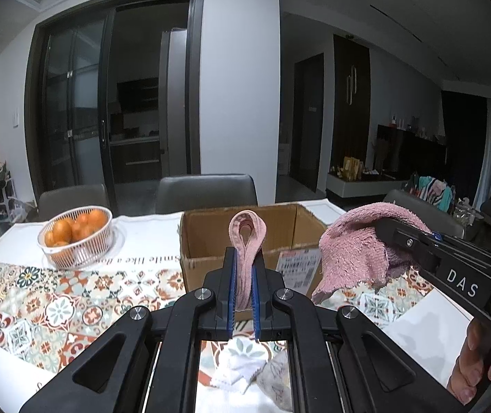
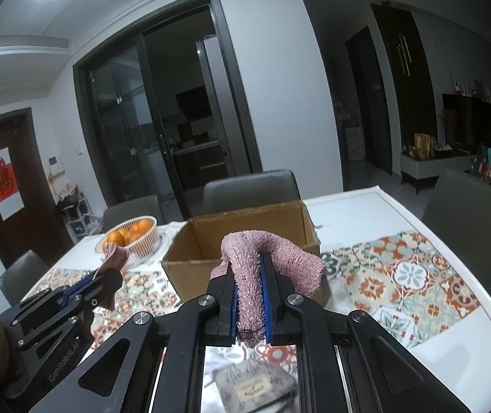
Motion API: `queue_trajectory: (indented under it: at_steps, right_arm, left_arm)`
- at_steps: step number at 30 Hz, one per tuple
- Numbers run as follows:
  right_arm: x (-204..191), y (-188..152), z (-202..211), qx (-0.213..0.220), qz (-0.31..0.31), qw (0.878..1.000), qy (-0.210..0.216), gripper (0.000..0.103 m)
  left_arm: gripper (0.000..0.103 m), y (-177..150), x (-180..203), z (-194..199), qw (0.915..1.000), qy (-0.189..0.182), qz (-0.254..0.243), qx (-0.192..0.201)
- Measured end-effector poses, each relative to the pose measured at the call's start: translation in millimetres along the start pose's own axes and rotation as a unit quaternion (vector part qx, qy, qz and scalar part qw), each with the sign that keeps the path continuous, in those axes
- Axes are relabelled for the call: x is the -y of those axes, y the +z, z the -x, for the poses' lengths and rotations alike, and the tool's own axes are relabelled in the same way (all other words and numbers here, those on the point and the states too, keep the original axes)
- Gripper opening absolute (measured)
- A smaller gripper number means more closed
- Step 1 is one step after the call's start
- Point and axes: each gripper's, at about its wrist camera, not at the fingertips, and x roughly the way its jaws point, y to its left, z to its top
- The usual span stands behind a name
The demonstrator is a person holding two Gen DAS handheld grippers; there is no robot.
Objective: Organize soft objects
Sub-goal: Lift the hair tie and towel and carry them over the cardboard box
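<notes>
My left gripper is shut on a looped fold of pink towel, held up in front of an open cardboard box. To its right, my right gripper carries a bunch of pink terry towel draped over its fingers. In the right wrist view, the right gripper is shut on that pink towel, which arches over the fingertips before the box. The left gripper shows at the left with pink cloth in it. Whether both hold one towel is hidden.
A white basket of oranges stands left of the box on a patterned table runner. Under the grippers lie a white cloth and a grey folded cloth. Grey chairs line the far edge. A hand grips the right handle.
</notes>
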Motion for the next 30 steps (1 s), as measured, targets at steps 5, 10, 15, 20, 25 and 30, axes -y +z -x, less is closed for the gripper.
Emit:
queue_trajectory:
  at_steps: [5,10,15,20,25,30]
  right_arm:
    - [-4,13,-1,0.016,0.010,1.000,0.004,0.012]
    - [-8,26,-3,0.033,0.020,0.999,0.007,0.012]
    - [-12,39,-10,0.044,0.028,0.999,0.011,0.012]
    - [-11,48,-22,0.047,0.030,0.998,0.015,0.012]
    - [-12,58,-36,0.049,0.035,0.998,0.016,0.012]
    - [-12,64,-52,0.044,0.042,0.998,0.017,0.012]
  left_arm:
    - [0.009,15,-1,-3,0.9999,0.000,-0.004,0.015]
    - [0.009,26,-4,-10,0.9996,0.000,-0.007,0.026]
    - [0.009,36,-7,-19,0.9994,0.001,-0.009,0.034]
    - [0.009,46,-10,-31,0.9992,0.002,-0.011,0.039]
    - [0.009,54,-12,-46,0.9991,0.003,-0.014,0.040]
    - [0.009,56,-14,-63,0.9993,0.002,-0.013,0.035]
